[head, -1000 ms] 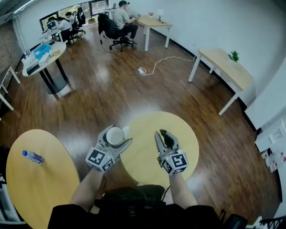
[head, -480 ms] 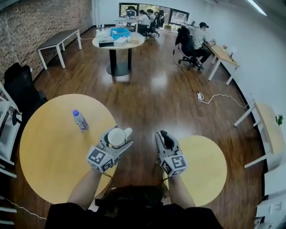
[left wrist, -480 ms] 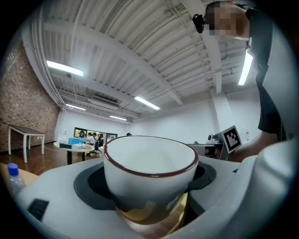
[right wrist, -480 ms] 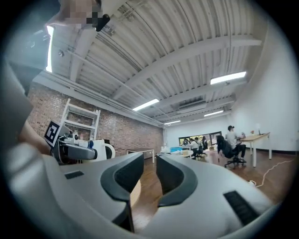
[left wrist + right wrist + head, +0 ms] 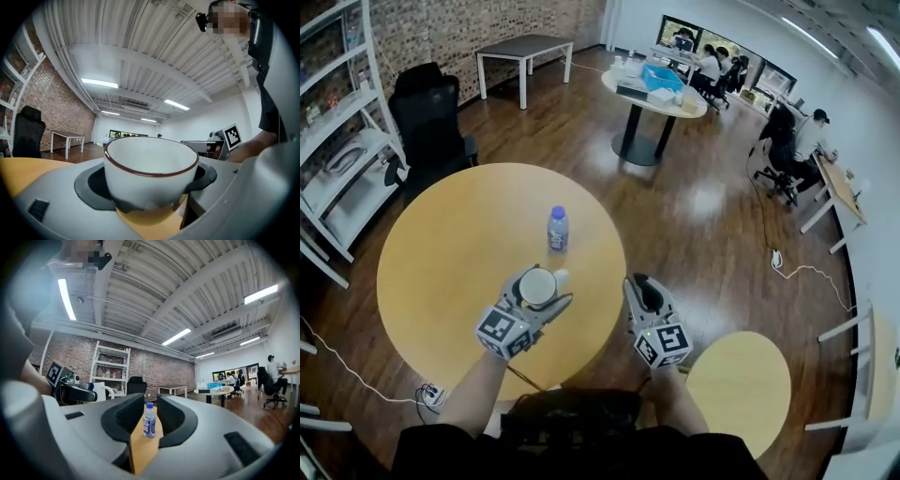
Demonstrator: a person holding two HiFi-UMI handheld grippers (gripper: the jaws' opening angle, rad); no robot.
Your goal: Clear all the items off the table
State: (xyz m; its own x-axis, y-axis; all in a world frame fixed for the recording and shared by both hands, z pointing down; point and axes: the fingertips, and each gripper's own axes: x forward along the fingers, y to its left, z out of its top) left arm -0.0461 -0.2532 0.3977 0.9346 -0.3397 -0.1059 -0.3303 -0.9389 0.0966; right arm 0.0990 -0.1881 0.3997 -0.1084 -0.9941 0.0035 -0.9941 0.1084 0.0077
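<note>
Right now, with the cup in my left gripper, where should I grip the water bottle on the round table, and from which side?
Probably the labelled middle of the bottle, coming in level from the near edge of the table with the right gripper. It stands upright and alone, its body round; the right jaws are empty but narrow, so widen them first.

Left gripper [image 5: 542, 283] holding cup [image 5: 538, 287], bottle [image 5: 558, 230] on table [image 5: 441, 244]
</note>
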